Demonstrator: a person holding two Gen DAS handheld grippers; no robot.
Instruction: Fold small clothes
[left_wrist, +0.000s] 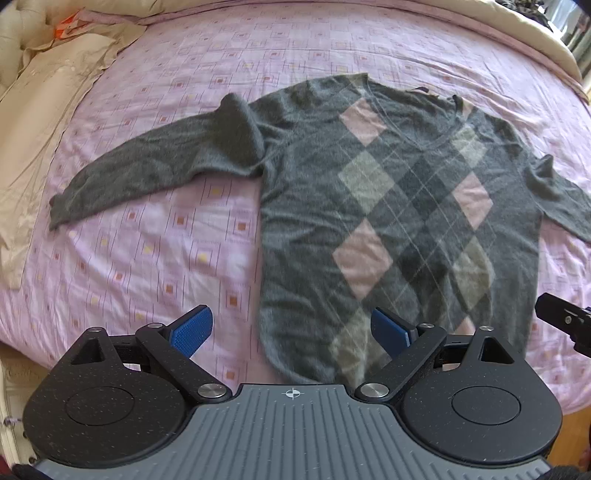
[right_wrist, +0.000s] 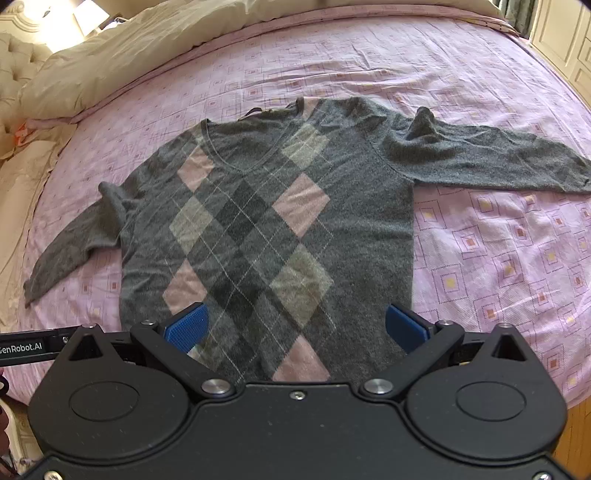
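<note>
A grey sweater (left_wrist: 306, 206) with pink and pale green diamonds lies flat, front up, on the pink bed sheet (left_wrist: 140, 258), both sleeves spread out to the sides. In the right wrist view the same sweater (right_wrist: 369, 236) fills the middle. My left gripper (left_wrist: 291, 330) hovers open over the sweater's hem near its left bottom corner, blue pads apart and holding nothing. My right gripper (right_wrist: 295, 328) hangs open above the hem's right half. The left sleeve (left_wrist: 147, 173) has a bump near the shoulder.
A beige duvet (right_wrist: 122, 55) is bunched along the head of the bed, and beige fabric (left_wrist: 40, 122) lies at the left side. The sheet (right_wrist: 498, 266) right of the sweater is bare. The other gripper's tip (left_wrist: 565, 321) shows at the right edge.
</note>
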